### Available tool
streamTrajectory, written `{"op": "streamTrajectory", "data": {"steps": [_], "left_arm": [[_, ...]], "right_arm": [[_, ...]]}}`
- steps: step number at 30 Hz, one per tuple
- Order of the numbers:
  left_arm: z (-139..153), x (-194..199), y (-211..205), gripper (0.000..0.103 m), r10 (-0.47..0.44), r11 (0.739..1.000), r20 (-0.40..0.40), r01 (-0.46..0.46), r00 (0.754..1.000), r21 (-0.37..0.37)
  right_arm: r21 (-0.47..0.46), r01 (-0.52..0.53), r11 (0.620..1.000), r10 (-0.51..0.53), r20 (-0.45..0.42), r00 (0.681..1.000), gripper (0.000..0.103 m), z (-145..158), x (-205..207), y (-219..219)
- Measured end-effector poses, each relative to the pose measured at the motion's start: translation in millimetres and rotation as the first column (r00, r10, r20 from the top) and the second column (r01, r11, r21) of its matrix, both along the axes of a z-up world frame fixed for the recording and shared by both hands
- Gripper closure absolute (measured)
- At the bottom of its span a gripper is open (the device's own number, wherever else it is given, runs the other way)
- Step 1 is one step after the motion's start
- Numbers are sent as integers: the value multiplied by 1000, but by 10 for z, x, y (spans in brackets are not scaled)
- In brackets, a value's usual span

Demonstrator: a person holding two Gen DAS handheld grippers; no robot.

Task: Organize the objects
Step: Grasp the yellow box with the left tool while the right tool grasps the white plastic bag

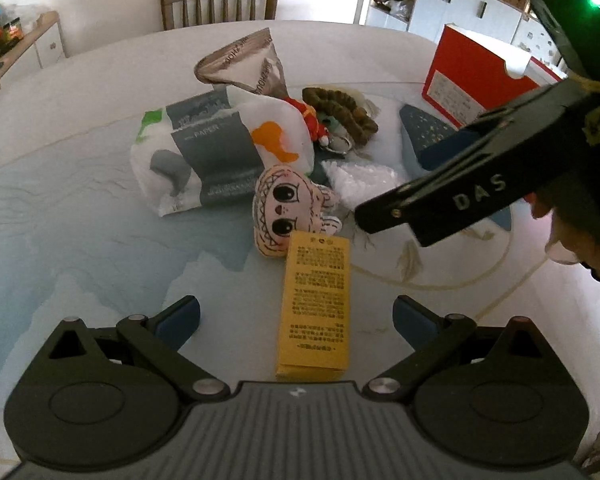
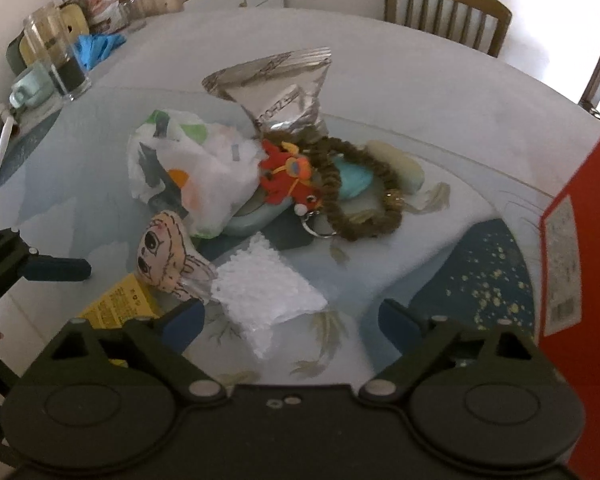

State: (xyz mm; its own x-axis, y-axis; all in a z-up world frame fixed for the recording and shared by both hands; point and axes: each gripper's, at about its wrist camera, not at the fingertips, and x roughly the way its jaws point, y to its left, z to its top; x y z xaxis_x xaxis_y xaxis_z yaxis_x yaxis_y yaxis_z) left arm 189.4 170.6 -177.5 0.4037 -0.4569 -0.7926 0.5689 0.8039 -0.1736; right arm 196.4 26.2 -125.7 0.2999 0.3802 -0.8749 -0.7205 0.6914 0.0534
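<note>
A yellow box (image 1: 314, 306) lies flat on the table between the fingers of my open left gripper (image 1: 296, 320); it also shows in the right wrist view (image 2: 118, 306). A flat doll-face plush (image 1: 284, 208) (image 2: 168, 256) lies just beyond it. My right gripper (image 2: 292, 322) is open above a white mesh pad (image 2: 266, 292) (image 1: 360, 178), touching nothing. It also shows from the side in the left wrist view (image 1: 452, 196). Further back lie a tissue pack (image 1: 204, 156) in a white plastic bag (image 2: 204, 176), a silver pouch (image 1: 244, 64) (image 2: 284, 84), a red plush keychain (image 2: 288, 176) and a brown scrunchie (image 2: 364, 188) (image 1: 340, 110).
A red carton (image 1: 472, 76) (image 2: 580, 264) stands at the right, with a dark blue speckled item (image 2: 484, 276) before it. A glass jar (image 2: 56, 56), mint mug (image 2: 28, 86) and blue cloth (image 2: 98, 46) sit at the table's far left. A wooden chair (image 1: 220, 2) stands behind.
</note>
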Motion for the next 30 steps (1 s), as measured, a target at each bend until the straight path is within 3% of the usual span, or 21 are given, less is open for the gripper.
{"op": "streamTrajectory", "data": {"steps": [14, 20, 27, 30], "left_arm": [[19, -30, 15, 2, -15, 1000, -3, 15, 1000, -13], [65, -97, -22, 26, -40, 999, 4, 40, 999, 1], [100, -136, -31, 68, -39, 999, -3, 39, 999, 5], [121, -163, -25, 72, -36, 999, -1, 36, 999, 5]], "right_arm": [[11, -43, 999, 43, -1, 999, 29, -61, -37, 116], [5, -61, 998, 61, 14, 998, 45, -44, -89, 128], [19, -66, 998, 65, 36, 997, 67, 21, -161, 73], [19, -61, 998, 60, 43, 997, 76, 50, -191, 41]]}}
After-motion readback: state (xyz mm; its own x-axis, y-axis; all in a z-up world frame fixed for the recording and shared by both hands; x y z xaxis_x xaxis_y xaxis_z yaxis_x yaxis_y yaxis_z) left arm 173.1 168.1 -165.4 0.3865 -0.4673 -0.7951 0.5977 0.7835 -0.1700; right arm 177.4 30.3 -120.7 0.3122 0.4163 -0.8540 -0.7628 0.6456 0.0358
